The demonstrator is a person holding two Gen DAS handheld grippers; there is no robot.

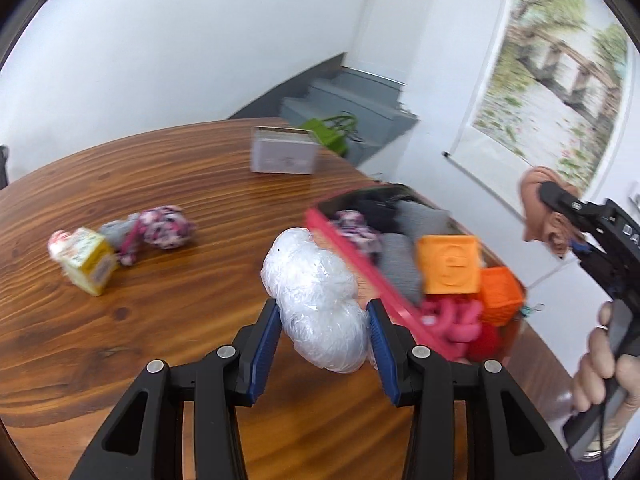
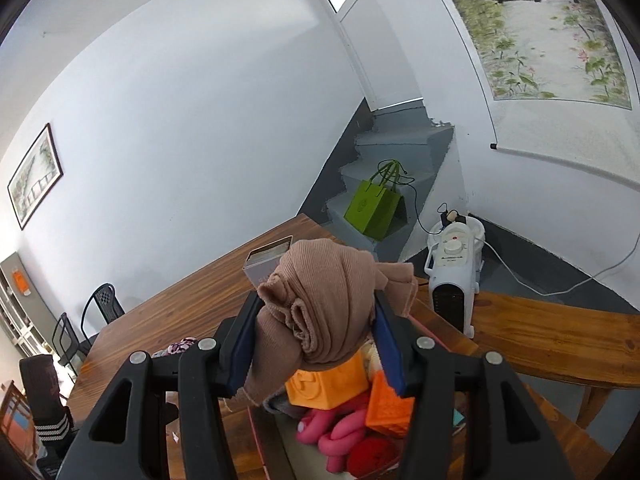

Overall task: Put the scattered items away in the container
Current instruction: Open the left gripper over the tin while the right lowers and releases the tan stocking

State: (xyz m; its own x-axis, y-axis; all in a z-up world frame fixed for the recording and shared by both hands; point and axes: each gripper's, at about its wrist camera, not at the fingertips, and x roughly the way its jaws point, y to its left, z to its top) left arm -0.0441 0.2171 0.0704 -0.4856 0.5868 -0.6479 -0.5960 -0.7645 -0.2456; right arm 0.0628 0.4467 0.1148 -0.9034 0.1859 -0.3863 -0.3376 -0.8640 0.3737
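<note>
My left gripper (image 1: 323,312) is shut on a crumpled clear plastic bag (image 1: 316,296), held above the wooden table (image 1: 180,184) just left of the red-rimmed container (image 1: 352,256). The container holds orange cubes (image 1: 450,266), a pink toy, grey cloth and a floral cloth. My right gripper (image 2: 316,312) is shut on a rolled tan cloth (image 2: 324,300), held above the container, whose orange cubes (image 2: 320,388) show below it. The right gripper and tan cloth also show at the right of the left wrist view (image 1: 548,208). A floral sock bundle (image 1: 160,228) and a yellow carton (image 1: 90,266) lie on the table at left.
A grey tin box (image 1: 284,152) stands at the table's far side. A green paper bag (image 2: 376,212) sits on grey stairs behind. A white heater (image 2: 454,276) stands beside a wooden bench (image 2: 560,332) at right. Chairs (image 2: 100,304) stand at the far left.
</note>
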